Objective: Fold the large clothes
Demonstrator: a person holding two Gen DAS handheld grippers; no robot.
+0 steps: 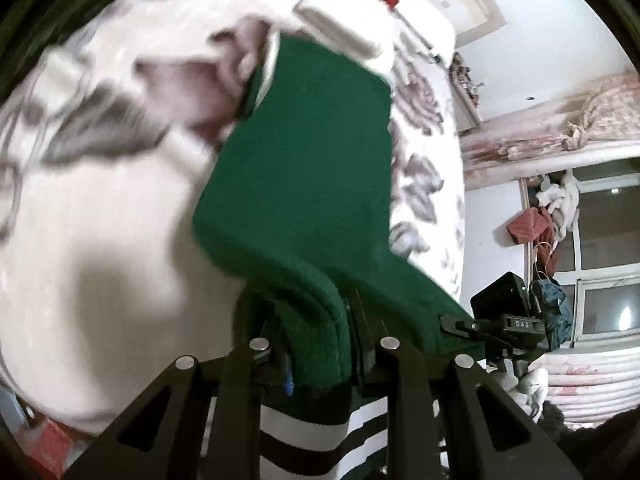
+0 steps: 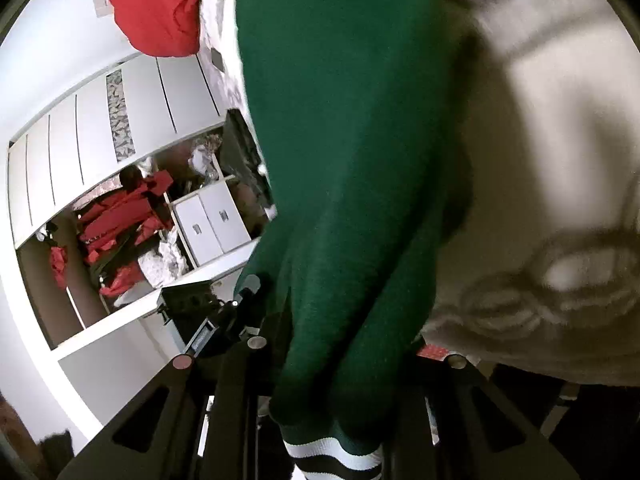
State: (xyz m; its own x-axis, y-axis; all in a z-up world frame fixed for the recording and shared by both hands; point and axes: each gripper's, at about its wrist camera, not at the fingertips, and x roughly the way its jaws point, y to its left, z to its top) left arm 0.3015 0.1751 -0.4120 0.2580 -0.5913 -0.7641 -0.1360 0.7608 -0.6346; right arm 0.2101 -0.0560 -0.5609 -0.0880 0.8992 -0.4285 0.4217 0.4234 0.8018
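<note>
I see the bed cover [image 1: 100,208], white w/ grey floral print, filling most of both views, blurred. Green sweater [image 1: 304,168] stretches over it, its striped hem toward me, body reaching to a red garment [image 2: 156,8] at the far edge. My left gripper [image 1: 316,344] has jaws narrow, pinching the sweater hem; right gripper [image 2: 340,400] likewise clamped on bunched hem fabric.

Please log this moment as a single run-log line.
left claw: shut on green knit sweater | right claw: shut on same sweater's striped hem | surface: white floral bedding
</note>
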